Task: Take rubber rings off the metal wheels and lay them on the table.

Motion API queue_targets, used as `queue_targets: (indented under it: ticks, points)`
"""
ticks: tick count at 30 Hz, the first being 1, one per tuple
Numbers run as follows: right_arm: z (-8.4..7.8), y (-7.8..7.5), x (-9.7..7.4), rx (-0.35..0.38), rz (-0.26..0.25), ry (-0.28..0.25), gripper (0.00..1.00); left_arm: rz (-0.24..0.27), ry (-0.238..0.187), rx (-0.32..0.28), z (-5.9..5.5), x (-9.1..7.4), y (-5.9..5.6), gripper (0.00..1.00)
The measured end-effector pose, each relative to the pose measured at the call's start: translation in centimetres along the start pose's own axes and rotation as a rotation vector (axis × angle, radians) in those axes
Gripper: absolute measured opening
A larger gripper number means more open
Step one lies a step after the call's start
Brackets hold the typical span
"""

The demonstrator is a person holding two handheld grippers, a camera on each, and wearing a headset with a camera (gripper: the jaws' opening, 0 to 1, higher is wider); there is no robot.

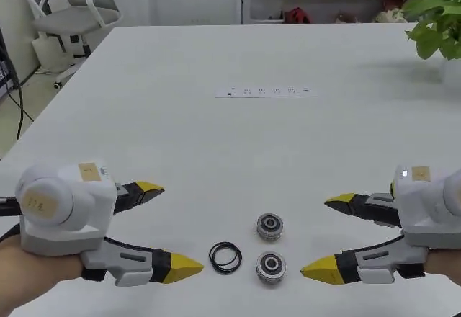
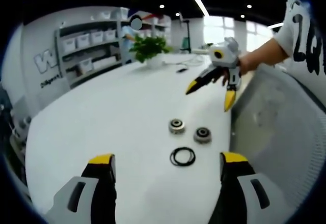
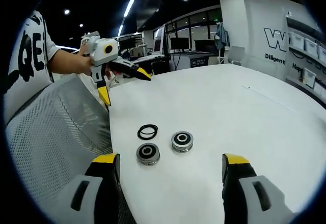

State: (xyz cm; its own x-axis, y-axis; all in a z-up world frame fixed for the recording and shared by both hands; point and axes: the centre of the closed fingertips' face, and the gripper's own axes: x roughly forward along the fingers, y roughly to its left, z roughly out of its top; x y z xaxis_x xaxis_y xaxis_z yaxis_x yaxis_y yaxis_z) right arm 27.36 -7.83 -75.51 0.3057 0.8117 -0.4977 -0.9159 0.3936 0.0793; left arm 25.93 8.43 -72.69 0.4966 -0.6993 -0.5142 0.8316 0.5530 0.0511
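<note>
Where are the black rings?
In the head view, the black rings lie on the table, just left of the nearer metal wheel.

You've got two small metal wheels, far wheel (image 1: 269, 225) and near wheel (image 1: 271, 266), lying flat close together on the white worktop (image 1: 216, 151), with thin black rubber rings (image 1: 225, 257) overlapped flat just left of the near wheel.

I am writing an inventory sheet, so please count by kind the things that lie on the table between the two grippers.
Metal wheels: 2, the far wheel and the near wheel
Heaps of black rubber rings: 1, rings overlapping, their number unclear
Total: 3
</note>
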Motion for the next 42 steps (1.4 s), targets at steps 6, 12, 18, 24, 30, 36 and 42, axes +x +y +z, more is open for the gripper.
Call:
queue_targets:
  ticks: [6, 12, 18, 24, 30, 36, 42]
  points:
    - [-0.4, 0.1, -0.6, 0.008, -0.019, -0.01, 0.8, 0.012, -0.006, 0.0, -0.3, -0.3, -0.1, 0.88]
    - [-0.8, 0.1, -0.9, 0.023, -0.032, -0.012, 0.8, 0.022, -0.005, -0.012, -0.6, -0.6, 0.0, 0.89]
    - [-1.0, 0.1, -1.1, 0.027, -0.039, -0.011, 0.8, 0.029, -0.007, -0.021, -0.7, -0.9, 0.0, 0.88]
    - [-0.9, 0.2, -1.2, 0.029, -0.043, -0.012, 0.8, 0.034, -0.003, -0.021, -0.7, -1.2, 0.1, 0.88]
    - [-1.1, 0.2, -1.3, 0.028, -0.043, -0.008, 0.8, 0.034, -0.004, -0.021, -0.6, -1.3, 0.0, 0.88]
    - [-1.3, 0.2, -1.4, 0.027, -0.044, -0.004, 0.8, 0.034, -0.005, -0.023, -0.7, -1.3, 0.0, 0.88]
    - [-1.4, 0.2, -1.4, 0.024, -0.045, -0.003, 0.8, 0.036, -0.003, -0.022, -0.8, -1.4, 0.0, 0.88]
